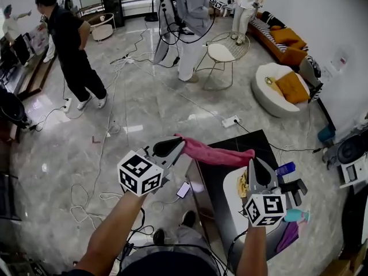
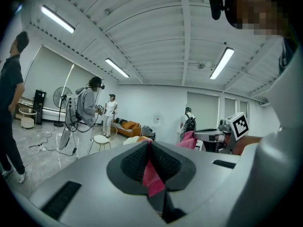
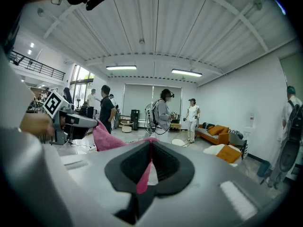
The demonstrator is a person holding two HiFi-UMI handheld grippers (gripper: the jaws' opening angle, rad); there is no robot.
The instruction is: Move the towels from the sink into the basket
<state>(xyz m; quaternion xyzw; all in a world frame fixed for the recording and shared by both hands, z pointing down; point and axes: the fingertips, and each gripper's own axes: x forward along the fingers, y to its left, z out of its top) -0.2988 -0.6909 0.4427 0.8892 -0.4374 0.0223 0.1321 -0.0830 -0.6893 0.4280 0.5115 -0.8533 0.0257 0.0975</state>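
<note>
A pink towel (image 1: 215, 153) hangs stretched in the air between my two grippers, above the black table (image 1: 214, 183). My left gripper (image 1: 179, 141) is shut on its left end, and the cloth shows pinched between the pads (image 2: 151, 174). At the towel's right end my right gripper (image 1: 251, 158) is shut as well, with a pink strip caught in its jaws (image 3: 143, 176). More of the towel (image 3: 106, 137) bunches toward the left gripper (image 3: 71, 122) in the right gripper view. Below the right gripper lies a white basin (image 1: 232, 195). I see no basket.
A phone (image 1: 184, 190) lies on the floor beside the table. A blue bottle (image 1: 286, 168) and a teal object (image 1: 296, 214) sit at the table's right. Cables trail over the floor. A person in black (image 1: 72, 45), another in grey (image 1: 190, 22) and a wire chair (image 1: 221, 53) stand further off.
</note>
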